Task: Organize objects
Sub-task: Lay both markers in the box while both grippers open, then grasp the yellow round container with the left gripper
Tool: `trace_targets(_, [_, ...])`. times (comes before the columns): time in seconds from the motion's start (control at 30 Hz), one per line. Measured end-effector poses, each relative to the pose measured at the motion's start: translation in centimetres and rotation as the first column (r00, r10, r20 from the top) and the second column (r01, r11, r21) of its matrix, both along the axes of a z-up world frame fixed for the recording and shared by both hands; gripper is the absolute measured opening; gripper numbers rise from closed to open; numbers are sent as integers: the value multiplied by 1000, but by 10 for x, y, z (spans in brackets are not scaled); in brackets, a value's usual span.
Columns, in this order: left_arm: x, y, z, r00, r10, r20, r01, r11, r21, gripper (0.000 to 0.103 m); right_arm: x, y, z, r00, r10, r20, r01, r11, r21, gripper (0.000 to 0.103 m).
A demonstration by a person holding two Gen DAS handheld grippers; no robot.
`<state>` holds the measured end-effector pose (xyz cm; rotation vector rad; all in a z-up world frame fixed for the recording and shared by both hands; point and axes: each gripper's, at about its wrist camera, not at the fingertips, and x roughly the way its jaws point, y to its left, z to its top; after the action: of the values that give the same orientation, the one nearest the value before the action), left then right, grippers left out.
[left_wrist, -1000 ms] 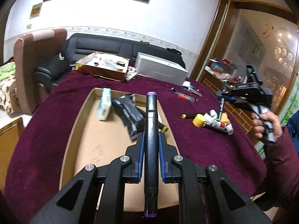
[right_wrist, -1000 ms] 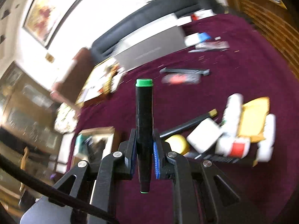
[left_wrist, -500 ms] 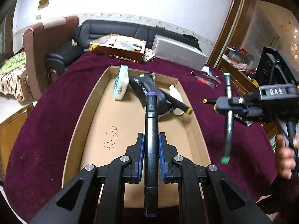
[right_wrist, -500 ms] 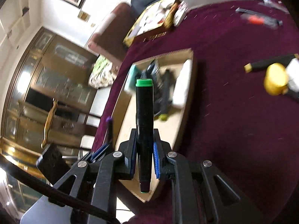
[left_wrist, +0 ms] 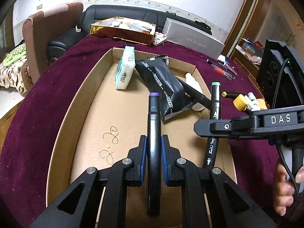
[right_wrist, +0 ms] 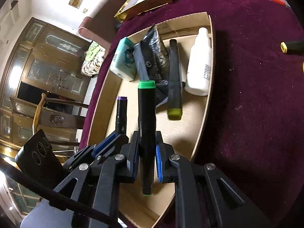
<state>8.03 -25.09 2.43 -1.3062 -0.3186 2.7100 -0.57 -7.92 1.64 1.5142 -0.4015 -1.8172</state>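
Two markers are in hand: the left gripper (left_wrist: 153,150) pinches one purple-capped marker (left_wrist: 153,125), the right gripper (right_wrist: 145,152) one green-capped marker (right_wrist: 146,117). Each marker's long axis runs along its gripper's fingers, cap end forward and tilted downward, tail toward the camera, both held above the cardboard tray (left_wrist: 79,102) on the maroon-clothed counter (left_wrist: 38,102). The tray holds four items: one tissue pack (left_wrist: 124,67), one black pouch (left_wrist: 161,81), one yellow-capped marker (right_wrist: 174,79) and one white bottle (right_wrist: 199,64); small items beyond it cannot be counted reliably.
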Motion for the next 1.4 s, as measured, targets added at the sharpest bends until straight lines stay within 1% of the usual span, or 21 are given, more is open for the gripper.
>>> trace_targets(0.23, [0, 0, 0, 1000, 6, 7, -6, 1000, 23, 12, 2, -6, -3, 999, 16, -33, -14, 999, 44, 16])
trace_targets(0.4, [7, -6, 9, 999, 34, -4, -33, 998, 50, 15, 2, -9, 3, 997, 11, -71, -7, 999, 53, 30])
trace_targets(0.43, [6, -8, 10, 999, 39, -5, -39, 998, 53, 19, 2, -9, 4, 997, 9, -76, -5, 999, 51, 33])
trace_targets(0.53, [12, -11, 16, 998, 60, -13, -59, 997, 55, 38, 4, -2, 14, 995, -5, -101, 7, 1000, 20, 37])
trace_targets(0.6, [18, -13, 23, 997, 70, -24, -69, 996, 55, 41, 7, 7, 25, 992, -19, -124, 19, 1000, -2, 45])
trace_targets(0.7, [24, -11, 31, 997, 68, -35, -67, 996, 53, 42, 15, 25, 50, 974, -58, -217, 58, 998, -8, 55])
trace_targets(0.77, [28, -8, 35, 997, 59, -40, -57, 997, 59, 45, 23, 46, 69, 951, -99, -293, 103, 995, 0, 62])
trace_targets(0.8, [30, -5, 39, 998, 49, -46, -45, 997, 68, 45, 28, 58, 79, 933, -123, -338, 133, 991, 6, 63])
trace_targets(0.87, [32, 2, 46, 998, 26, -56, -22, 996, 83, 46, 38, 74, 97, 890, -164, -425, 194, 981, 28, 72])
trace_targets(0.9, [34, 8, 50, 998, 10, -66, -4, 996, 90, 46, 45, 88, 108, 855, -189, -483, 237, 971, 40, 75])
trace_targets(0.93, [35, 12, 53, 997, -5, -75, 12, 996, 92, 46, 52, 107, 116, 816, -217, -536, 282, 959, 41, 81])
trace_targets(0.97, [37, 18, 57, 996, -24, -85, 32, 995, 92, 46, 58, 117, 124, 777, -244, -581, 324, 945, 36, 83])
trace_targets(1.0, [37, 28, 62, 994, -51, -95, 59, 994, 87, 47, 67, 133, 132, 718, -280, -637, 381, 924, 25, 84])
trace_targets(1.03, [36, 34, 64, 993, -62, -99, 71, 994, 83, 50, 72, 144, 137, 673, -309, -672, 425, 905, 10, 89])
trace_targets(1.07, [35, 45, 68, 991, -83, -104, 91, 993, 73, 52, 74, 159, 139, 641, -338, -689, 464, 886, -4, 99])
trace_targets(1.1, [33, 54, 69, 990, -98, -104, 105, 992, 65, 53, 70, 165, 139, 628, -360, -690, 490, 871, -8, 103])
trace_targets(1.13, [32, 60, 71, 989, -108, -103, 114, 992, 61, 53, 64, 184, 133, 619, -408, -671, 541, 841, -13, 103])
trace_targets(1.2, [26, 81, 73, 985, -139, -103, 145, 988, 45, 53, 49, 206, 120, 633, -462, -621, 576, 817, -20, 103])
trace_targets(1.23, [24, 91, 73, 983, -149, -105, 153, 988, 31, 53, 41, 216, 108, 644, -488, -588, 589, 807, -25, 103])
trace_targets(1.27, [19, 101, 73, 982, -159, -106, 161, 987, 11, 53, 31, 231, 92, 645, -525, -555, 620, 784, -22, 103])
trace_targets(1.4, [-7, 144, 74, 968, -217, -123, 208, 974, -87, 52, 14, 268, 56, 617, -594, -517, 682, 731, -25, 103])
